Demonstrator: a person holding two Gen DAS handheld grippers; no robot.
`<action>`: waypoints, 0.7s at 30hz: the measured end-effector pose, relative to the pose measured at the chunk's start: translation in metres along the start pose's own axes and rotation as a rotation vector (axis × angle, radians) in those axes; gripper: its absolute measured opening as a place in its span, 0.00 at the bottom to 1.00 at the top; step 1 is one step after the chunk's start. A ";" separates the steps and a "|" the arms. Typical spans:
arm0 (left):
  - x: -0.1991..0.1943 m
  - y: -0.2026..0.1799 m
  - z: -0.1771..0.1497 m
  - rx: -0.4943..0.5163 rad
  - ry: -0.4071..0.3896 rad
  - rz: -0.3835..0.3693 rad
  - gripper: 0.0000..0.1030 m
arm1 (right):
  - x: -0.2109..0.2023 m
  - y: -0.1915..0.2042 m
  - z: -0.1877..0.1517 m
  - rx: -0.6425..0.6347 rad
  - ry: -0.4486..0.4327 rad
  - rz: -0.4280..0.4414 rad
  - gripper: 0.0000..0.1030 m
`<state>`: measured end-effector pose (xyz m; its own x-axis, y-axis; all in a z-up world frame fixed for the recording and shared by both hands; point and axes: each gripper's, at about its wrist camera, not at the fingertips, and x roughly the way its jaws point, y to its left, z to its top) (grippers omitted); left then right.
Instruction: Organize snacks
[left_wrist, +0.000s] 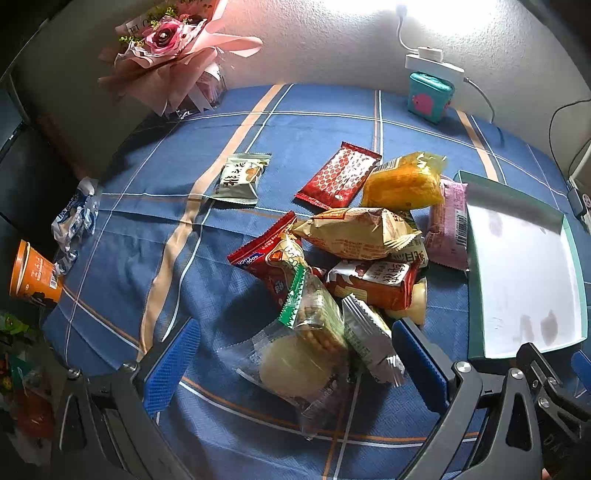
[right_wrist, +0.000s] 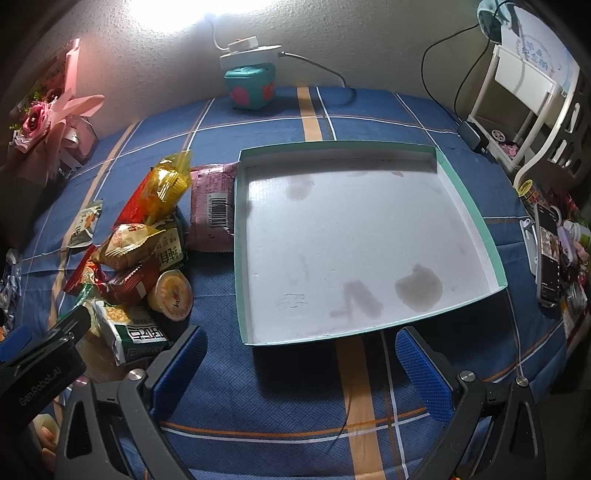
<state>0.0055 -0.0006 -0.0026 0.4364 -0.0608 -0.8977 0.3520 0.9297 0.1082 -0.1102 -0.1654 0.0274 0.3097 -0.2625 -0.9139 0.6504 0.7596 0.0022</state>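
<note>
The left gripper (left_wrist: 295, 363) hangs wide open and empty above the near edge of a heap of snacks, its blue pads (left_wrist: 171, 360) spread to either side of a clear-wrapped round cake (left_wrist: 291, 363) and a green-edged cracker pack (left_wrist: 317, 314) that lie between them on the cloth; whether the pads touch the wrappers cannot be told. Just beyond sit a silver-and-green packet (left_wrist: 369, 336), a jelly cup (left_wrist: 417, 301), an orange-red box-shaped pack (left_wrist: 376, 282) and a red wrapper (left_wrist: 266, 251), piled against a tan pillow pack (left_wrist: 354, 232). Farther back lie a yellow bag (left_wrist: 402, 181), a pink barcode pack (left_wrist: 448, 218) touching the tray's left wall, a red dotted packet (left_wrist: 340, 173) and, apart to the left, a pale green sachet (left_wrist: 242, 177).

The right gripper (right_wrist: 301, 365) is likewise spread wide, holding nothing, poised over bare cloth just short of the near rim of a shallow teal-edged tray (right_wrist: 465, 199), whose stained white floor holds no snacks.

Everything rests on a blue plaid tablecloth (right_wrist: 258, 398) with orange and white stripes. At the far edge stand a teal box (right_wrist: 251, 86) topped by a white lamp base (right_wrist: 251, 53), and a pink bouquet (left_wrist: 173, 48) against the pale wall. An orange cup (left_wrist: 33, 275) and a crumpled blue-white wrapper (left_wrist: 75, 218) sit at the left edge; a phone (right_wrist: 548, 254) lies to the right.
</note>
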 end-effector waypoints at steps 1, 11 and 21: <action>0.000 0.000 0.000 0.000 0.001 0.000 1.00 | 0.000 0.000 0.000 -0.001 0.000 0.000 1.00; 0.000 0.001 0.001 0.001 0.001 -0.001 1.00 | -0.001 0.002 0.000 -0.015 -0.001 0.000 1.00; 0.000 0.001 0.001 0.001 0.002 -0.001 1.00 | -0.002 0.003 0.000 -0.023 -0.007 0.000 1.00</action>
<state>0.0065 -0.0003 -0.0021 0.4342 -0.0614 -0.8987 0.3537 0.9292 0.1074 -0.1092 -0.1628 0.0290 0.3149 -0.2666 -0.9109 0.6341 0.7732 -0.0071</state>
